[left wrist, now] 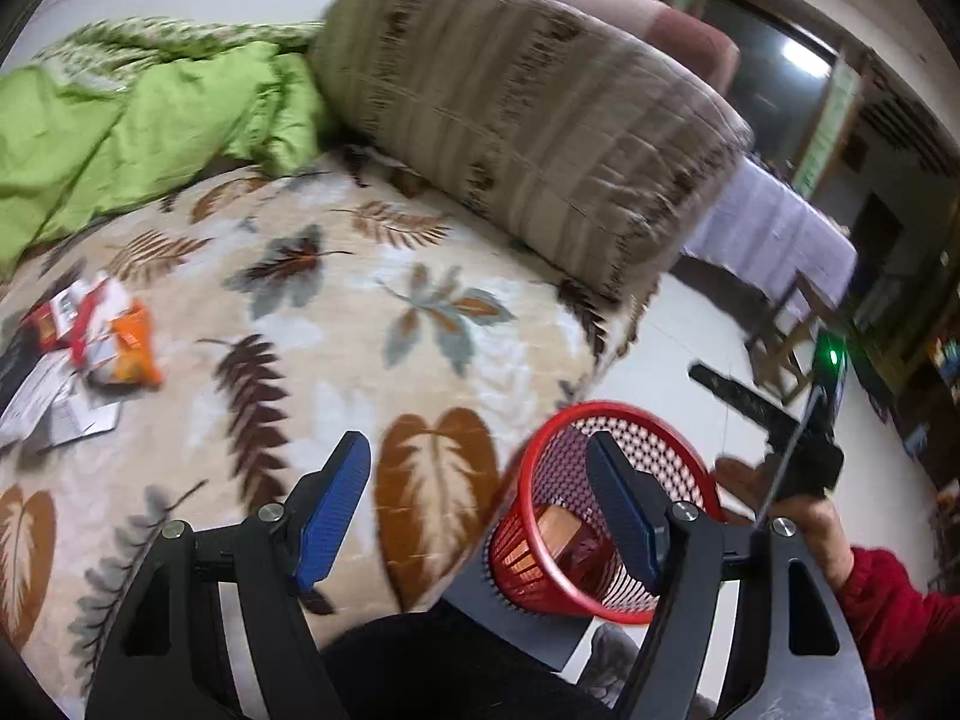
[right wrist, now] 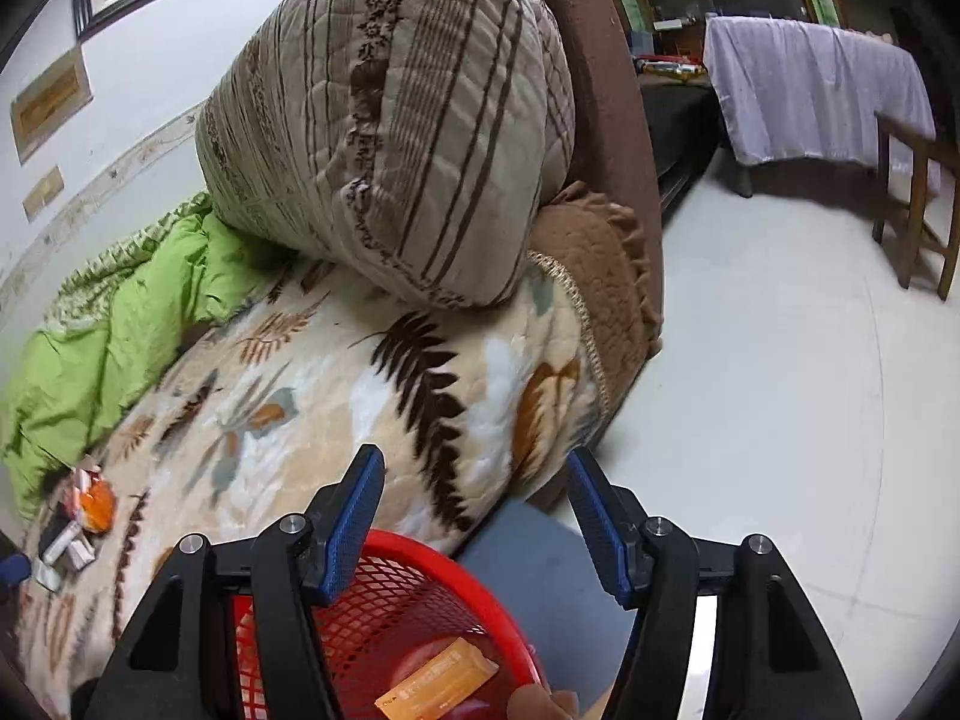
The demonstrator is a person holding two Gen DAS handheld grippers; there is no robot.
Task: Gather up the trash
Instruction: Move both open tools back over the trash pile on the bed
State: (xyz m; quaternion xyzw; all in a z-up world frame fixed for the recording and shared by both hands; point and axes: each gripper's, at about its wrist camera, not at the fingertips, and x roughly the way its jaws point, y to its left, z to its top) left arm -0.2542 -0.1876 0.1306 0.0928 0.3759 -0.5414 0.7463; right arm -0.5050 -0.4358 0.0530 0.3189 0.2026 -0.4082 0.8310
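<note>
Two open grippers point(left wrist: 480, 504) point(right wrist: 474, 516), one red basket point(left wrist: 543, 585), one orange pkt point(right wrist: 438, 684) inside.

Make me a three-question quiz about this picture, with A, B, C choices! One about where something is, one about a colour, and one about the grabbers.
1. Where is the pile of wrappers?
A. On the leaf blanket
B. On the floor
C. On the striped pillow

2. What colour is the trash basket?
A. Green
B. Red
C. Blue

3. How are the right gripper and left gripper?
A. Both squeezing a wrapper
B. One is holding the basket
C. Both open, holding nothing

Answers:
1. A, the wrappers lie on the blanket's far left side.
2. B, its mesh wall and rim are red.
3. C, the blue pads stand apart with nothing between them in both wrist views.
</note>
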